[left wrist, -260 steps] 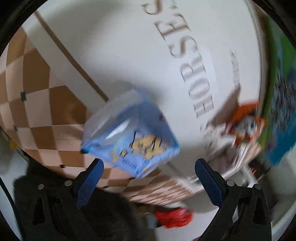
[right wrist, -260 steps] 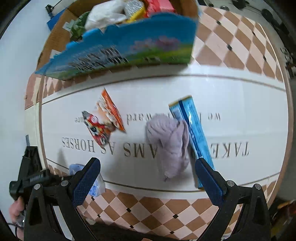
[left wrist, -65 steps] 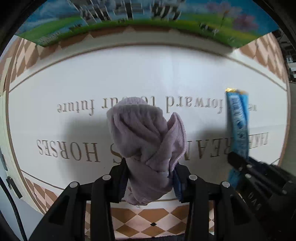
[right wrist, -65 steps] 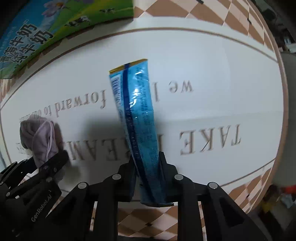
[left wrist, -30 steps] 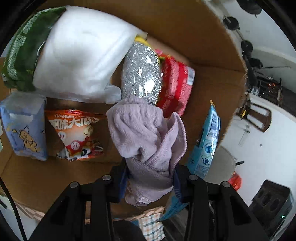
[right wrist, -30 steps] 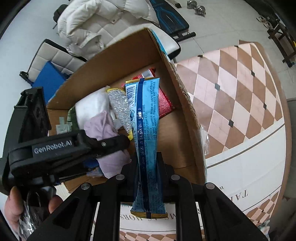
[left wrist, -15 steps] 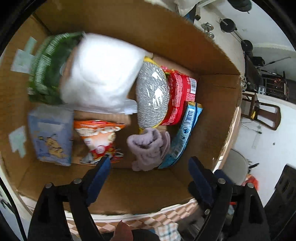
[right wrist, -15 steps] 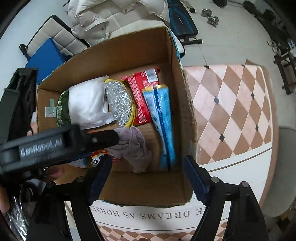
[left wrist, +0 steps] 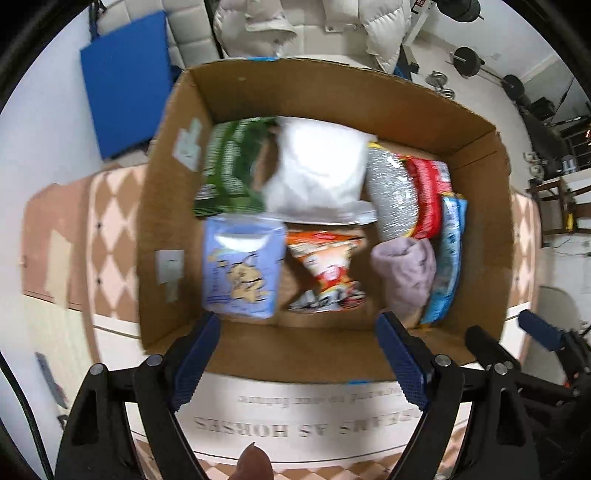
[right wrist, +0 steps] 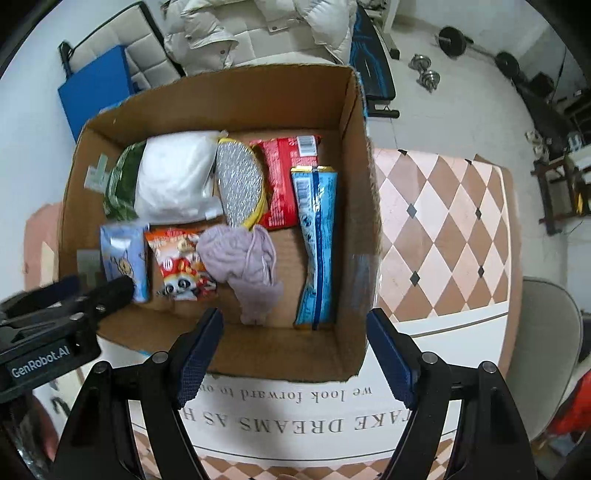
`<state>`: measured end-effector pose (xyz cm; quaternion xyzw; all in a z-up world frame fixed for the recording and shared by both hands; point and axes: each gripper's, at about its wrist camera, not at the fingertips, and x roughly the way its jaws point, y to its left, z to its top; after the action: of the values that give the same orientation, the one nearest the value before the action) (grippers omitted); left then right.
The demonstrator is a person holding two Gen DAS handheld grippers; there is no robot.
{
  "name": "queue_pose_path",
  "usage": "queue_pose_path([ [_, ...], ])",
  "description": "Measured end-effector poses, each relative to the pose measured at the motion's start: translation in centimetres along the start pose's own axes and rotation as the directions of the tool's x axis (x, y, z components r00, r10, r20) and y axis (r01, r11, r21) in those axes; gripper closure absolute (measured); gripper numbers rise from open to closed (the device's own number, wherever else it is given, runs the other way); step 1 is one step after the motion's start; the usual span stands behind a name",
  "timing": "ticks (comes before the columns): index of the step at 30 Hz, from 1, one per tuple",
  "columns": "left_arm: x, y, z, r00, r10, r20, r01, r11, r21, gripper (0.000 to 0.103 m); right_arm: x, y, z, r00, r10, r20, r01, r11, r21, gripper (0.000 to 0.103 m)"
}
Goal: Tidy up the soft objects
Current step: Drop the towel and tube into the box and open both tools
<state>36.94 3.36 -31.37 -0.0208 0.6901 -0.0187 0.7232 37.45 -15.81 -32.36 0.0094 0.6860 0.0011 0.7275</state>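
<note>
An open cardboard box [left wrist: 476,184] [right wrist: 354,155] holds the soft items. The lilac cloth [left wrist: 406,275] [right wrist: 243,264] lies near its front wall. The long blue packet [left wrist: 448,258] [right wrist: 317,240] lies along its right wall. An orange snack bag [left wrist: 325,273] [right wrist: 181,264], a pale blue tissue pack [left wrist: 240,267] [right wrist: 123,258], a white pouch [left wrist: 317,170] [right wrist: 177,177], a silver pack [right wrist: 240,182] and a red packet [right wrist: 284,181] lie beside them. My left gripper [left wrist: 299,362] is open and empty above the box's front edge. My right gripper [right wrist: 293,354] is open and empty there too.
The box stands on a checkered table with a white lettered mat [right wrist: 295,413]. A blue mat [left wrist: 125,81], a white coat [right wrist: 258,26] and dumbbells [right wrist: 424,74] lie beyond the box. A grey chair [right wrist: 543,350] stands at the right.
Both grippers have opened, leaving the lilac cloth and the blue packet in the box, and have drawn back and up from it.
</note>
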Motion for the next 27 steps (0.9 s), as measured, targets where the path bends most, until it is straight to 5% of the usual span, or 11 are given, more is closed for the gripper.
queue_pose_path([
  [4,0.0,-0.2,-1.2,0.996,0.067,0.051,-0.068,0.998,0.011,0.002,0.1,0.8,-0.9,1.000,-0.015,0.011,0.015,1.000,-0.021,0.021],
  [12,-0.5,1.0,-2.1,0.995,0.055,0.086,-0.055,0.998,-0.006,0.001,-0.1,1.1,-1.9,0.999,-0.014,0.043,0.014,1.000,-0.011,0.000],
  [27,-7.2,1.0,-6.1,0.956,0.124,0.266,-0.118,0.992,-0.039,0.001,-4.6,1.1,-4.8,0.983,-0.074,0.169,0.077,0.997,-0.009,0.000],
])
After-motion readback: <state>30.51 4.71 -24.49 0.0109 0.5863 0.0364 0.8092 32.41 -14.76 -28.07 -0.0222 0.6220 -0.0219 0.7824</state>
